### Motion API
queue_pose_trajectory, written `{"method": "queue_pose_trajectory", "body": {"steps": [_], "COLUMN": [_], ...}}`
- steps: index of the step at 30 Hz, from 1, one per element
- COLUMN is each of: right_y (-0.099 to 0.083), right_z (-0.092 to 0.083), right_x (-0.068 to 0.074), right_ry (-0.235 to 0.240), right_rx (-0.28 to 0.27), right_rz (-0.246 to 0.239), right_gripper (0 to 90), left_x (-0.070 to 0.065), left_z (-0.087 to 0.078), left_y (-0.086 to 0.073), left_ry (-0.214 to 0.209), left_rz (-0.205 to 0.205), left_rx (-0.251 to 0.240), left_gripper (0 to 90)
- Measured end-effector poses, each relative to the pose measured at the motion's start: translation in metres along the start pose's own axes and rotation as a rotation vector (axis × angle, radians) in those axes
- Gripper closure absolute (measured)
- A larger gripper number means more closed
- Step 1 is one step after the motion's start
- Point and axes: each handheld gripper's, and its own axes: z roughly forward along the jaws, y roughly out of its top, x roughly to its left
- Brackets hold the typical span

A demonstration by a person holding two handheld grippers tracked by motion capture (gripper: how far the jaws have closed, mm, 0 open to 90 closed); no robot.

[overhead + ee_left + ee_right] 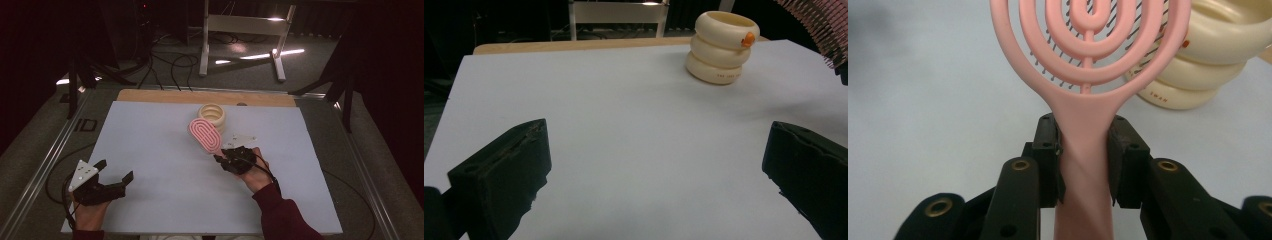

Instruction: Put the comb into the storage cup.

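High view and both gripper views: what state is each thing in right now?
Pink hairbrush: held by its handle, head raised off the table.
Cream ringed holder: upright on the table, nothing visible in it.
Right gripper: shut on the brush handle.
Left gripper: open, holding nothing, low over the table.

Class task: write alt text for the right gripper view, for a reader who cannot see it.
The right gripper clamps the handle of a pink hairbrush between its two black jaws, the looped, open-work head rising above them. Behind the head, at right, a cream ribbed holder stands on the white table.
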Motion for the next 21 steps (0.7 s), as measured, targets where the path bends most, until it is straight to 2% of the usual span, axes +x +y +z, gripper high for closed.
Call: {"method": "queue_pose_trajectory", "body": {"steps": [8,21], "right_y": [0.005,0.008], "right_z": [-0.004,-0.009], "right_x": [0.0,-0.002], "right_ry": [-0.018,-0.039], "right_rx": [-0.049,-0.092], "right_rz": [0.025,0.042], "right_gripper": [70.5,70.5], "left_x": [-0.01,-0.027], "left_z": [0.009,0.024], "left_y": [0.013,0.036], "left_ry": [-0.026,-0.082], "left_rz": [0.024,0.047], "left_rx": [0.007,0.022], "left_gripper": [0.0,0.0]}}
